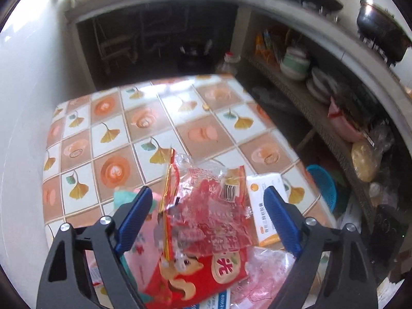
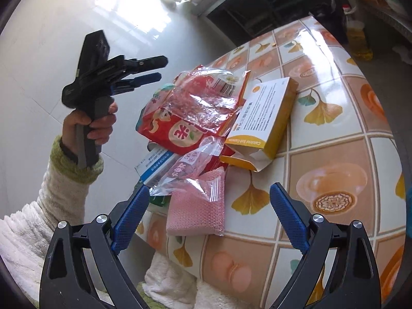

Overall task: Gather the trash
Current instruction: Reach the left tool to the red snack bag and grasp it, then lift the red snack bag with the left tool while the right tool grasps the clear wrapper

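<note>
A pile of trash lies on the tiled-pattern table [image 1: 180,118] near its front edge. It holds a red snack bag [image 1: 206,267] [image 2: 177,128], a crumpled clear red wrapper [image 1: 206,200] [image 2: 198,100], a white and yellow medicine box [image 1: 267,200] [image 2: 265,118], a pink pack in a clear bag [image 2: 198,206] and a blue and white box [image 2: 157,164]. My left gripper [image 1: 207,200] is open and hovers above the wrapper. It also shows in the right wrist view [image 2: 159,69], left of the pile. My right gripper [image 2: 209,198] is open, its fingers on either side of the pink pack.
A blue basket [image 1: 324,185] stands on the floor right of the table. Shelves with bowls [image 1: 296,64] and bags run along the right. A dark wok [image 1: 378,31] sits on the counter. An oil bottle [image 2: 358,38] stands beyond the table. White wall tiles are on the left.
</note>
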